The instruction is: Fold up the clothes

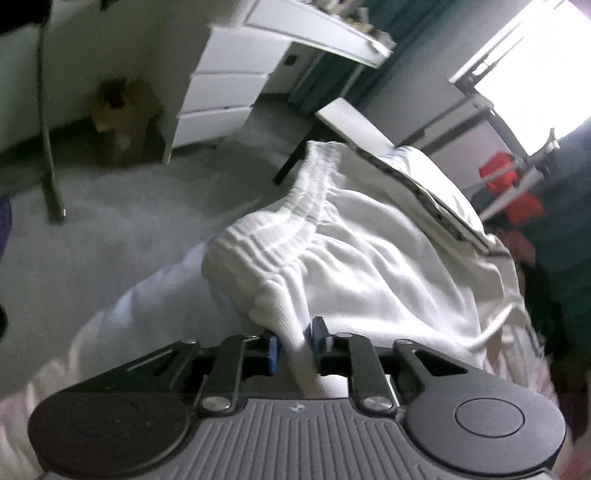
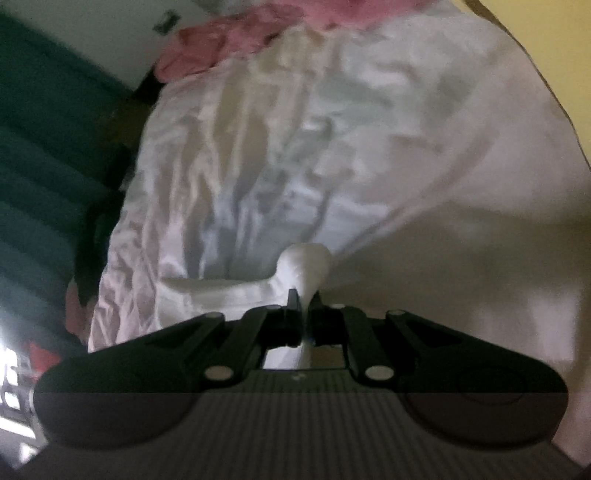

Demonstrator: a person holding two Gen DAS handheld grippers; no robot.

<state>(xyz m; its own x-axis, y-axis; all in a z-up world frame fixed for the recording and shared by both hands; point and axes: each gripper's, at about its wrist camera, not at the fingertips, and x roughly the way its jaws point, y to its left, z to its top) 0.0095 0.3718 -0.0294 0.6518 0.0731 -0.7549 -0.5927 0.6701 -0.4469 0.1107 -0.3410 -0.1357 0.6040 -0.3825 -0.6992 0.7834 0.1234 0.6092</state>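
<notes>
White shorts [image 1: 362,236] with a ribbed elastic waistband [image 1: 295,221] hang lifted in the left wrist view. My left gripper [image 1: 295,341] is shut on the waistband's near corner. In the right wrist view my right gripper [image 2: 303,301] is shut on a bunched fold of the same white shorts [image 2: 305,264], which stretch off to the left. The wrinkled white bed sheet [image 2: 295,147] lies below.
A white drawer unit [image 1: 229,85] and a desk [image 1: 314,26] stand at the back, a cardboard box [image 1: 125,114] on the grey floor. A flat white board [image 1: 354,125] is behind the shorts. Red items [image 1: 506,184] sit right. Pink clothes [image 2: 236,40] lie at the bed's far end.
</notes>
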